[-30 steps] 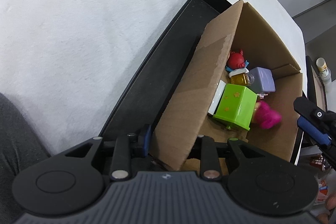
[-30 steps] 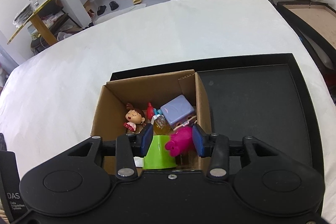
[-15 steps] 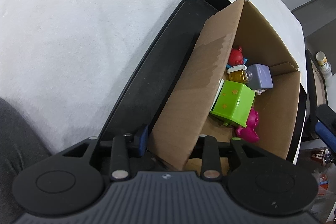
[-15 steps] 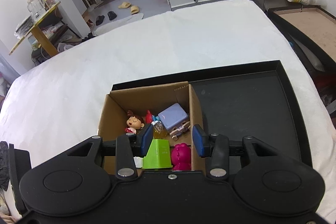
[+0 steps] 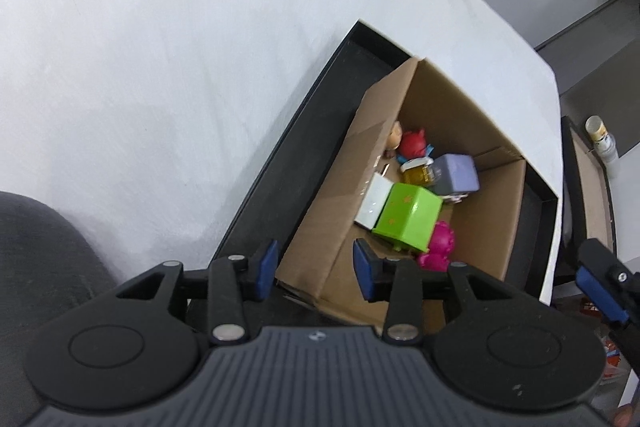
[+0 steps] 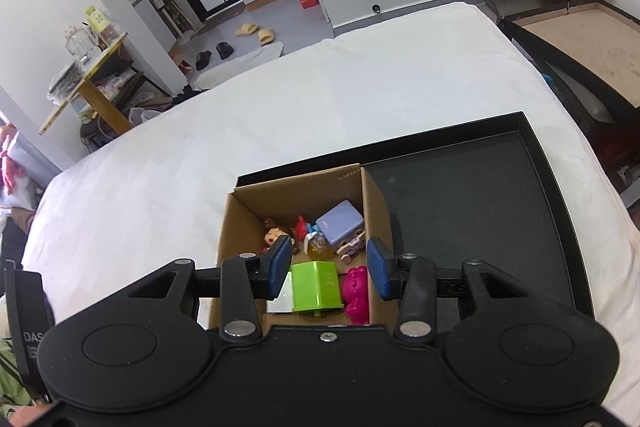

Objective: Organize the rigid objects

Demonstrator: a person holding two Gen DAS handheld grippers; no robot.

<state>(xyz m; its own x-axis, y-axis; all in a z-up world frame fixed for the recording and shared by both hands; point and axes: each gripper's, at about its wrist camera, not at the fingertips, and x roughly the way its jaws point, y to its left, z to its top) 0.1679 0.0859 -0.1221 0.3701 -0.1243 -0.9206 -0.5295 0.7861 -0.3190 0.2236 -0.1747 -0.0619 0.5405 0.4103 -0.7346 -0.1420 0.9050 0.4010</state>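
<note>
Cardboard box standing in the left part of a black tray on a white-covered surface. Inside lie the sorted toys: a lime-green block, a magenta figure, a lilac cube, a small amber bottle, a red figure and a doll head. The rest of the tray floor is bare.

Left gripper: jaws opening, straddling the box's near wall without pressing it; nothing is held. Right gripper: poised above the box opening, jaws moderately apart, nothing between them.

The step in hand appears to be release and withdrawal after loading. To do it well, let the left jaws part fully before lifting, so the wall is not dragged and the box not tipped; raise both grippers straight up, clear of the rim, keeping the right one off the green block, which stands tallest.
</note>
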